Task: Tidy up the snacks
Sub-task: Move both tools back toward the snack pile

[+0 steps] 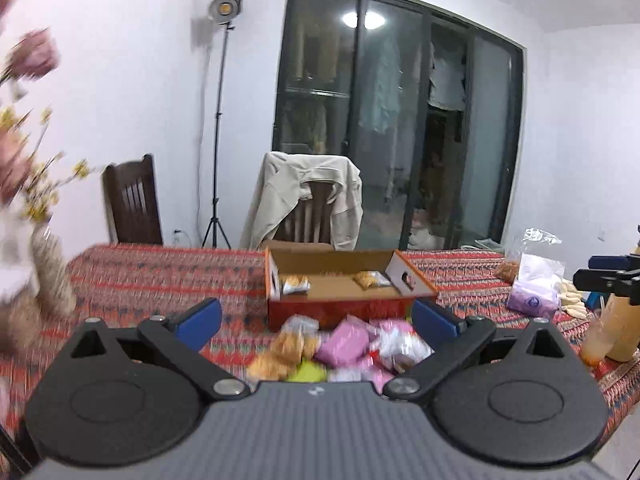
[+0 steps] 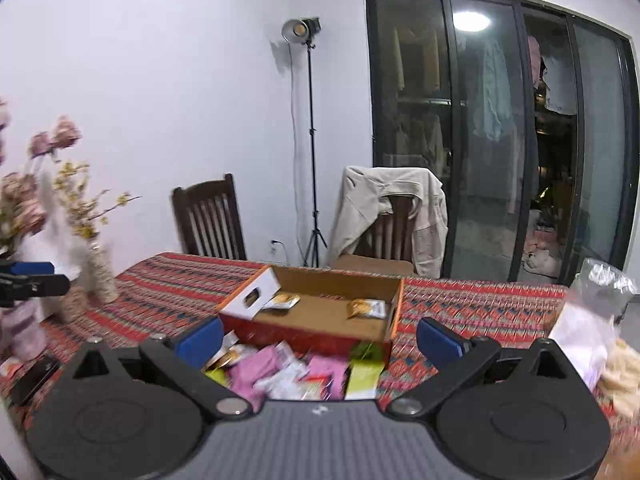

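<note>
Even, cool indoor light fills both views; a ceiling lamp glares in the dark glass doors (image 1: 400,120), and a stand light (image 1: 225,10) glows warm. Motion blur smears the flowers (image 1: 28,132) left of the gripper — fisheye bends the edges.

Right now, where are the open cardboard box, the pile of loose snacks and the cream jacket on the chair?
cardboard box (image 2: 320,314): right wrist view, bare inner floor.
pile of loose snacks (image 2: 288,372): right wrist view, pink packets in front of the box.
cream jacket (image 1: 288,196): left wrist view, draped left side.
</note>
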Tool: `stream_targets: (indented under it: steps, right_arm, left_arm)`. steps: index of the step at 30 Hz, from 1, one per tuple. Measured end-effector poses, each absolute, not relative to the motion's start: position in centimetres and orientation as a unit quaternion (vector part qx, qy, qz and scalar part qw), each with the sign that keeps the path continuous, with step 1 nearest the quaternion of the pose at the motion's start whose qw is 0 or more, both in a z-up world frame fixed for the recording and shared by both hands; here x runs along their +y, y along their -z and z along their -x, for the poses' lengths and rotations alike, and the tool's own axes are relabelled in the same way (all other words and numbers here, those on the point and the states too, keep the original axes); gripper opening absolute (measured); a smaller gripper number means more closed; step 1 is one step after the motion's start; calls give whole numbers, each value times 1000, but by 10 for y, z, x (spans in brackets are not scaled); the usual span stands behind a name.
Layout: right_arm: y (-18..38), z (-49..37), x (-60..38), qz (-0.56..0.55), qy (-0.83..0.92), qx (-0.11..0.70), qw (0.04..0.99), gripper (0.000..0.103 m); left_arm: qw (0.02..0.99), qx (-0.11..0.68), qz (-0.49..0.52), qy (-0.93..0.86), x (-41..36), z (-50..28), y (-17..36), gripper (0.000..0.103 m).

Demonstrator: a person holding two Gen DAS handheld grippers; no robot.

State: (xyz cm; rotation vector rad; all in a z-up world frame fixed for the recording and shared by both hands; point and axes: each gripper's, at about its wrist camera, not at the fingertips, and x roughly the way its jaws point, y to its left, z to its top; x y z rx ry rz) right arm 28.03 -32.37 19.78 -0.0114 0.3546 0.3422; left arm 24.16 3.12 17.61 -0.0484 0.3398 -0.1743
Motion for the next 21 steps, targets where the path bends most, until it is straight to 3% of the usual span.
stream_targets:
  steps: [7,12,21]
  right_arm:
    - [-126,-195,-310,-10,-154,161,975,103]
    - [-59,-180,-302,-10,-138,187,973,103]
    - [-23,-187,-286,3,-137,208,969,103]
  left_arm:
    - [978,180,27,96,28,-169,-102,103]
    - [971,219,-12,97,11,-154,-54,103]
    - [965,241,-20,102,1,-175,-36,103]
